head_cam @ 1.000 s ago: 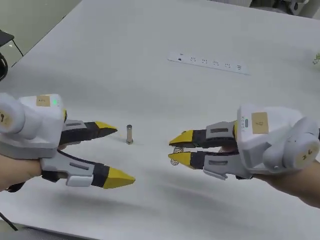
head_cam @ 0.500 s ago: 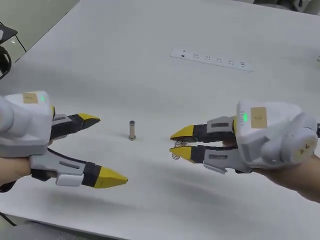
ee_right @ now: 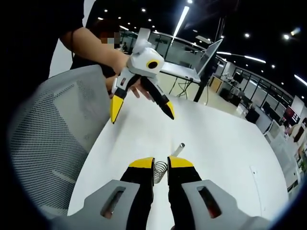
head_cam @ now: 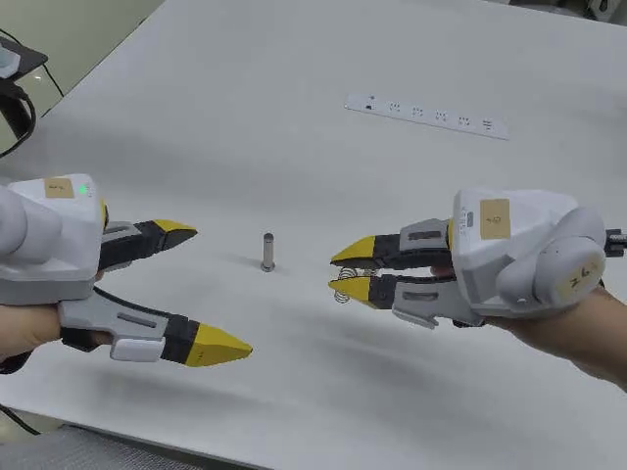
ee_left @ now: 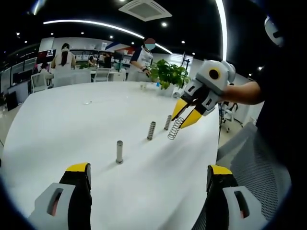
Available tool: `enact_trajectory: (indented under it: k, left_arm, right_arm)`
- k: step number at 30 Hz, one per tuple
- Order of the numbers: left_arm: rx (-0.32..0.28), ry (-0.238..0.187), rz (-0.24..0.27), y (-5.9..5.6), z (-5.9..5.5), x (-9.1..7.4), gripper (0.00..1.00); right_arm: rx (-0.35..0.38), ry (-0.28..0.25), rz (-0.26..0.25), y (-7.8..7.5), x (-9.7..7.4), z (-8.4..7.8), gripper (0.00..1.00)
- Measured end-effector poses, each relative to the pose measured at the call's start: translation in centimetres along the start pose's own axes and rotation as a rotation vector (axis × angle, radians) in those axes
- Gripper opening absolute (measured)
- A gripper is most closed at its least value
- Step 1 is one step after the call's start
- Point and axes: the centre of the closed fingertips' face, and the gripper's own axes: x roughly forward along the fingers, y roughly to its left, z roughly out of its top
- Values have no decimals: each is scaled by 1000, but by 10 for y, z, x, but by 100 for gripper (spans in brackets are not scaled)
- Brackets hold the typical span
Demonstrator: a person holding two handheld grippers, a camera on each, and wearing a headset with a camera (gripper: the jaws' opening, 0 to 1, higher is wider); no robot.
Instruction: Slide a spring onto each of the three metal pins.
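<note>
A bare metal pin [head_cam: 267,252] stands upright on the white table [head_cam: 294,117], between my two grippers. My right gripper [head_cam: 341,272] is shut on a small spring [head_cam: 340,293] just right of the pin. In the right gripper view the spring [ee_right: 160,171] sits between the yellow fingertips [ee_right: 142,163], with the pin [ee_right: 178,149] just beyond. My left gripper [head_cam: 204,289] hangs wide open and empty, left of the pin. In the left gripper view the pin [ee_left: 119,152] stands ahead, and two more springs [ee_left: 151,130] stand upright behind it beside the right gripper [ee_left: 184,114].
A white power strip [head_cam: 426,116] lies far back on the table. A grey mesh chair [ee_right: 53,143] stands at the near edge. People and a potted plant [ee_left: 170,74] are beyond the far side of the table.
My right gripper's jaws have narrowed onto the spring and lifted it a little. My left gripper has drawn back to the left, away from the pin.
</note>
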Motion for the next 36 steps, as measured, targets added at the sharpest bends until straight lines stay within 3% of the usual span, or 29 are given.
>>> enact_trajectory:
  k: [36]
  left_arm:
    - [-11, 8, 16, 3, -5, -6, 98]
  right_arm:
    - [10, -24, -17, -48, 47, 19, 8]
